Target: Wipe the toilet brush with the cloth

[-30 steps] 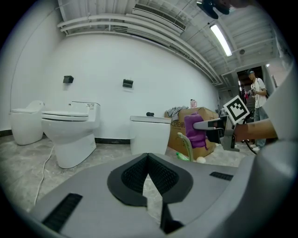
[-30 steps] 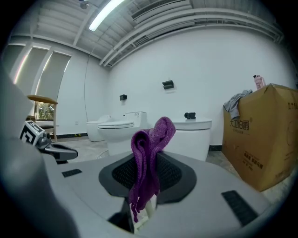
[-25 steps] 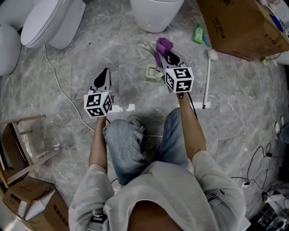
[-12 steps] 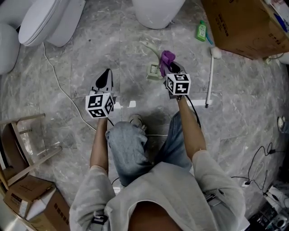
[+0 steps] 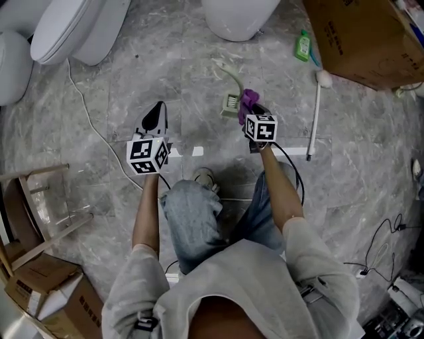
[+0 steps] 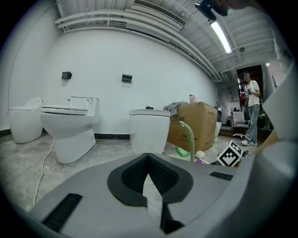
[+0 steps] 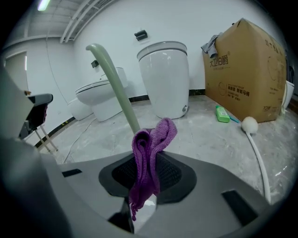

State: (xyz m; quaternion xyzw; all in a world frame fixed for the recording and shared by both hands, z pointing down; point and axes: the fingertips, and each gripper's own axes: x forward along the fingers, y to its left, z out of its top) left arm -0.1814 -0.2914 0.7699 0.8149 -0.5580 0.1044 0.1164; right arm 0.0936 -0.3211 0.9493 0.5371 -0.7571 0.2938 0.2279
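Observation:
The toilet brush stands on the floor with its pale green handle point(image 5: 231, 71) rising from a square holder point(image 5: 229, 104). Just right of the holder, my right gripper point(image 5: 252, 108) is shut on a purple cloth point(image 5: 248, 98). In the right gripper view the cloth point(image 7: 149, 153) hangs folded between the jaws of that gripper point(image 7: 148, 162), and the curved handle point(image 7: 114, 81) rises right behind it. My left gripper point(image 5: 155, 118) is off to the left, shut with nothing in it. In the left gripper view, the shut gripper point(image 6: 148, 160) has the handle point(image 6: 188, 137) off to its right.
Toilets stand at the far left point(image 5: 73, 26) and far centre point(image 5: 238, 16). A cardboard box point(image 5: 361, 36), a green bottle point(image 5: 304, 46) and a white long-handled tool point(image 5: 316, 116) lie to the right. A cable point(image 5: 93, 126) crosses the floor; a wooden frame point(image 5: 36, 205) is at the left.
My right gripper has drawn the cloth back toward me, from beside the upper handle to beside the holder. The left gripper has stayed put.

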